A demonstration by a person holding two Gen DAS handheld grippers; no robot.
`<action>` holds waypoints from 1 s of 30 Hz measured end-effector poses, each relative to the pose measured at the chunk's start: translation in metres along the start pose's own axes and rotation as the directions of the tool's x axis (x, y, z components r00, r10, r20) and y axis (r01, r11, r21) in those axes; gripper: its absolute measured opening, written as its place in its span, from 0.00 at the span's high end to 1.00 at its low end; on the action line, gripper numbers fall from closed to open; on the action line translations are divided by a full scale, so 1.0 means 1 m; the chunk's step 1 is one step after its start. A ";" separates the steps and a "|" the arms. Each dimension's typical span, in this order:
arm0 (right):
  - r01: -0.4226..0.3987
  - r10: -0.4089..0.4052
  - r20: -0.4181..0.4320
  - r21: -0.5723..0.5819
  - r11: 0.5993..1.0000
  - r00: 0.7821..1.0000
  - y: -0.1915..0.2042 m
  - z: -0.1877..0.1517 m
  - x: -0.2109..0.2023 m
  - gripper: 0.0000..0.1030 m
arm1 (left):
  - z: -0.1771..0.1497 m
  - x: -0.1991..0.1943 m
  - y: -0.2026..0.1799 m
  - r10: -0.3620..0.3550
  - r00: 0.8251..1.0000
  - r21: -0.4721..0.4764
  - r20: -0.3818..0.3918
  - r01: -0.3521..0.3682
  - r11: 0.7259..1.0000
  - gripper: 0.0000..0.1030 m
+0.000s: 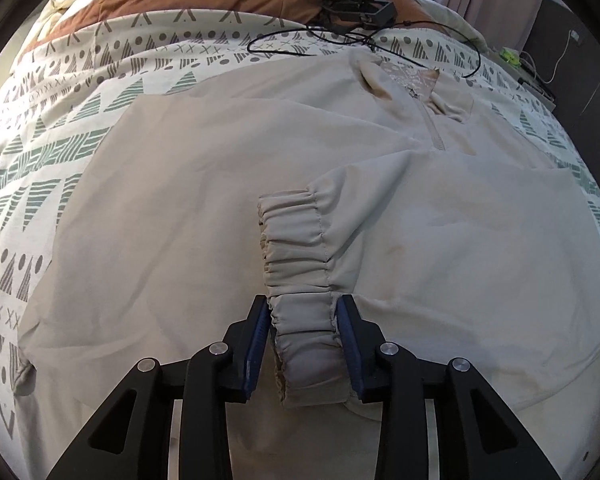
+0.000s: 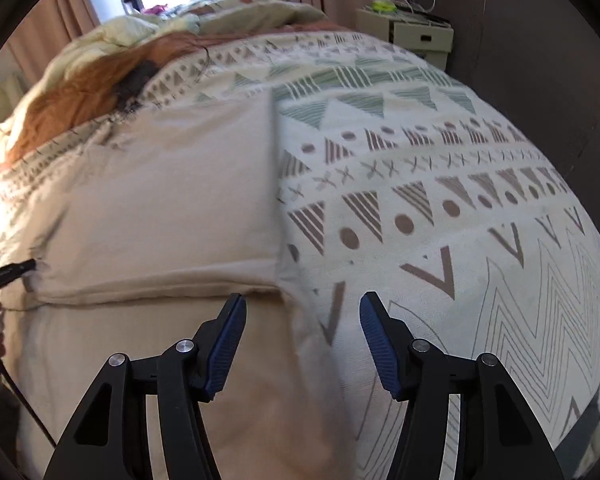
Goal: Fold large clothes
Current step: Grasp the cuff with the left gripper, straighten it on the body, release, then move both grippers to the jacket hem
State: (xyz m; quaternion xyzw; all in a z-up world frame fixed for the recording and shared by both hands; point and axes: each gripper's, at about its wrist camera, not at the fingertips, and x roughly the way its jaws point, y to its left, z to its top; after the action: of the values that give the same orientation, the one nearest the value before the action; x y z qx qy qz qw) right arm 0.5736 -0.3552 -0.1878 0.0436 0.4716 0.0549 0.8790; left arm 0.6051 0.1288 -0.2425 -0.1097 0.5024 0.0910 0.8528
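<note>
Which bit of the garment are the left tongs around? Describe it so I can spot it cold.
On the patterned bedspread lies a beige zip-neck pullover. A sleeve is folded across its front, ending in the elastic cuff between the left tongs. It is the only gathered, ribbed band on otherwise smooth cloth.

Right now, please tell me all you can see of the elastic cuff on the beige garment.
The cuff is beige like its garment, a woven-looking fabric gathered into tight elastic ridges, stitched where the sleeve begins. It lies across the garment's body, pointing toward the camera. Its near end sits between the left claw pads, which press its two sides. Nothing else touches it.
</note>
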 end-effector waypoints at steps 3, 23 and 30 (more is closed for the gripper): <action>0.001 -0.001 0.011 -0.003 1.000 1.000 0.008 0.010 -0.002 0.44 | 0.000 -0.012 0.008 -0.061 0.998 -0.030 0.010 0.062 0.998 0.63; 0.178 -0.180 -0.067 -0.030 0.984 0.981 0.009 0.014 0.043 0.44 | -0.048 -0.092 0.096 -0.138 0.986 -0.176 0.090 0.152 0.972 0.43; 0.093 -0.094 0.010 0.026 0.995 0.996 0.007 0.000 -0.021 0.44 | -0.068 -0.122 0.111 -0.168 0.980 -0.203 0.109 0.187 0.961 0.42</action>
State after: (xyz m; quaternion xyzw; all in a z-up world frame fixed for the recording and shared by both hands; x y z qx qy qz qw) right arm 0.5613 -0.3514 -0.1695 0.0330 0.4690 0.0075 0.8825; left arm 0.4602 0.2107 -0.1780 -0.2407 0.4388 0.0721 0.8628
